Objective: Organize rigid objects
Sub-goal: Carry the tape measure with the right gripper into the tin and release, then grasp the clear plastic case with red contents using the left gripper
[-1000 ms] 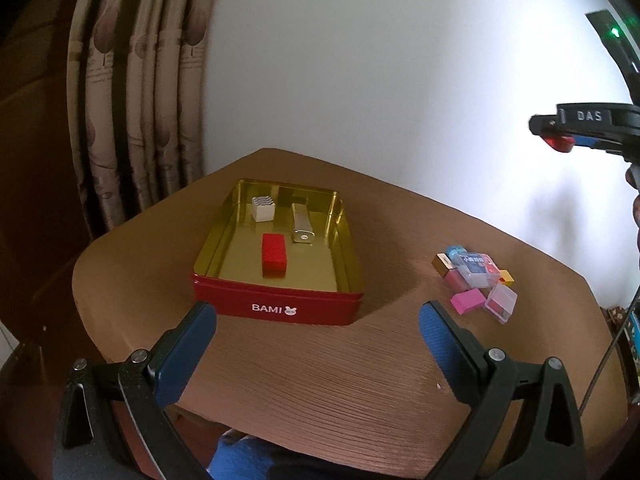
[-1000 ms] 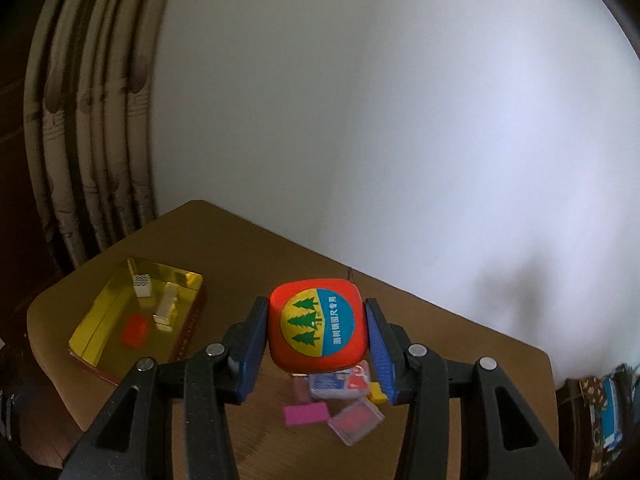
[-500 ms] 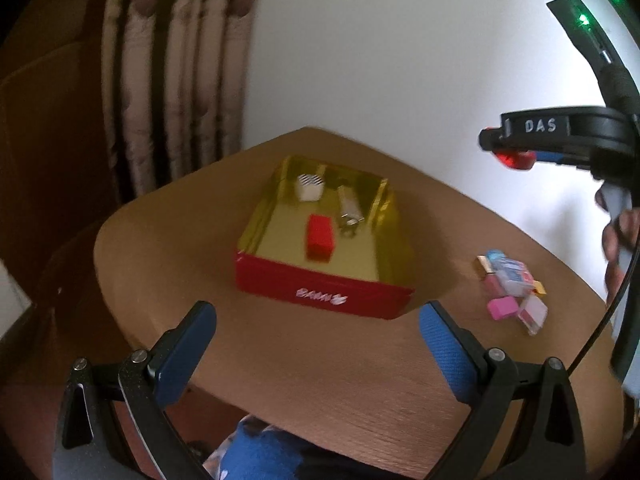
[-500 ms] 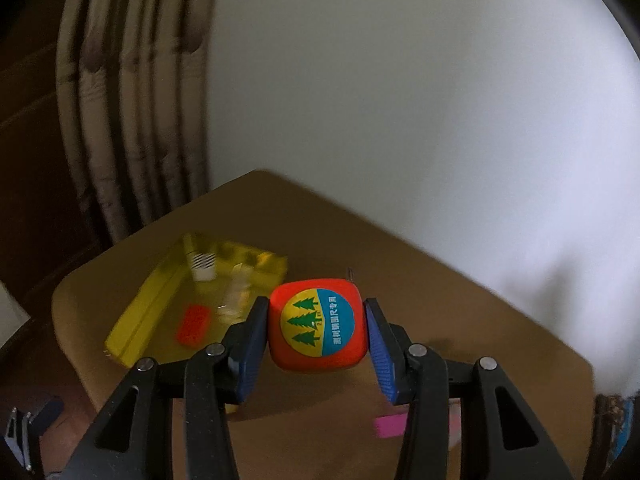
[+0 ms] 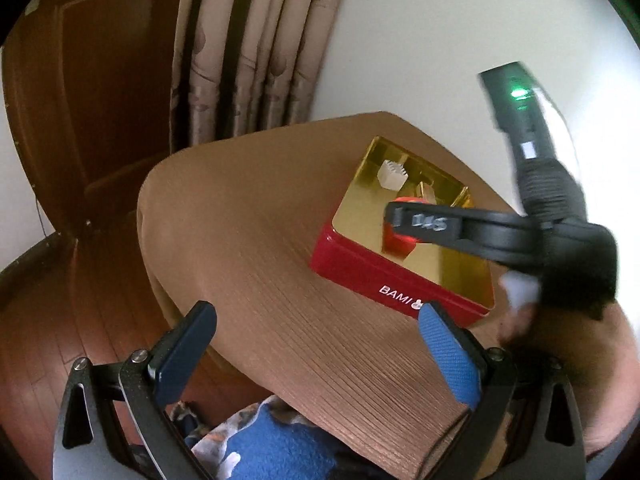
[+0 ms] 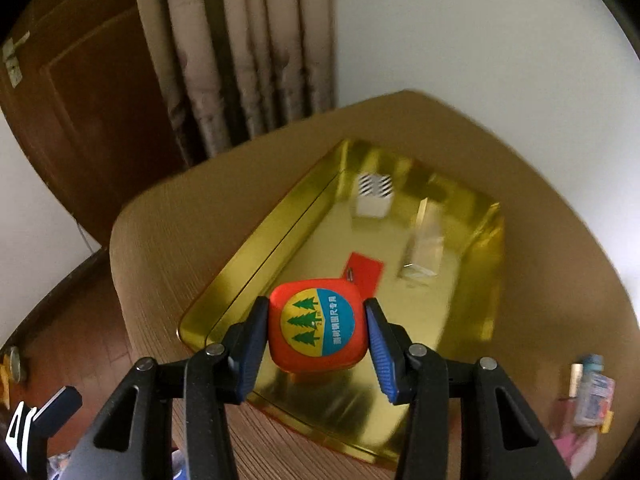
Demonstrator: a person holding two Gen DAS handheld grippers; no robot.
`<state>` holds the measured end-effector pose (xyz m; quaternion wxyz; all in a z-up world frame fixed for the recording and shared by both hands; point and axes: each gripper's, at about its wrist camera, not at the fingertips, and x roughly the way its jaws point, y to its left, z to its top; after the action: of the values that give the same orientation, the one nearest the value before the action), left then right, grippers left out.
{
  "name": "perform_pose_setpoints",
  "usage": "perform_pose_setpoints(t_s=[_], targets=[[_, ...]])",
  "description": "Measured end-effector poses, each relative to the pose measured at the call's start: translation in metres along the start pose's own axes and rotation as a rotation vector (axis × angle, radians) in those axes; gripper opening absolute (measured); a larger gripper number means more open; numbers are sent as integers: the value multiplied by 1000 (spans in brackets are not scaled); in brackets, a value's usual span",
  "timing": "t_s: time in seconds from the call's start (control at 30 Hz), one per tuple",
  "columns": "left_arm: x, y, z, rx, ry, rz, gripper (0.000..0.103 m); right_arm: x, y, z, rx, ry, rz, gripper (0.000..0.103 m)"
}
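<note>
Tape measure (image 6: 317, 323), orange, clamped in right gripper (image 6: 316, 338) above gold tin (image 6: 256, 258). Tin rested on brown table (image 5: 248, 216); curtain (image 6: 240, 52) and wooden door (image 6: 80, 92) behind. Held inside: white block (image 6: 374, 196), red block (image 6: 363, 272), clear case (image 6: 424, 246). Left gripper (image 5: 316, 356) spread wide, empty, near table edge.

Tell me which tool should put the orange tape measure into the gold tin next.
Right. The right tool already grips the orange tape measure and hangs over the gold tin. The left tool is open, empty and short of the tin.
</note>
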<state>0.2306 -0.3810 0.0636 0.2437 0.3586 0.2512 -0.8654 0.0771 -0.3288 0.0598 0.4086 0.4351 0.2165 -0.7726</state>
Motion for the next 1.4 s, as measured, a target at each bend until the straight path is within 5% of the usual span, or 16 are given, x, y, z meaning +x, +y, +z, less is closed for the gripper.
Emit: perform_pose_setpoints(t_s=[0.23, 0.63, 0.77, 0.87, 1.07, 1.2, 1.4], targets=[[8, 5, 0, -7, 37, 4, 100, 36, 14, -3, -47, 57, 45, 47], [4, 3, -4, 26, 30, 8, 100, 37, 20, 3, -87, 43, 46, 49], [1, -9, -8, 70, 18, -19, 100, -20, -12, -6, -14, -88, 17, 49], [-8, -26, -15, 154, -7, -73, 100, -90, -64, -41, 84, -199, -69, 53], [-22, -64, -39, 311, -5, -232, 100, -209, -183, -206, 366, -242, -522, 58], [-26, -126, -58, 470, -12, -328, 100, -230, -223, -315, 597, -206, -529, 58], [3, -240, -86, 645, 46, -393, 100, -228, -217, -378, 703, -205, -432, 58]])
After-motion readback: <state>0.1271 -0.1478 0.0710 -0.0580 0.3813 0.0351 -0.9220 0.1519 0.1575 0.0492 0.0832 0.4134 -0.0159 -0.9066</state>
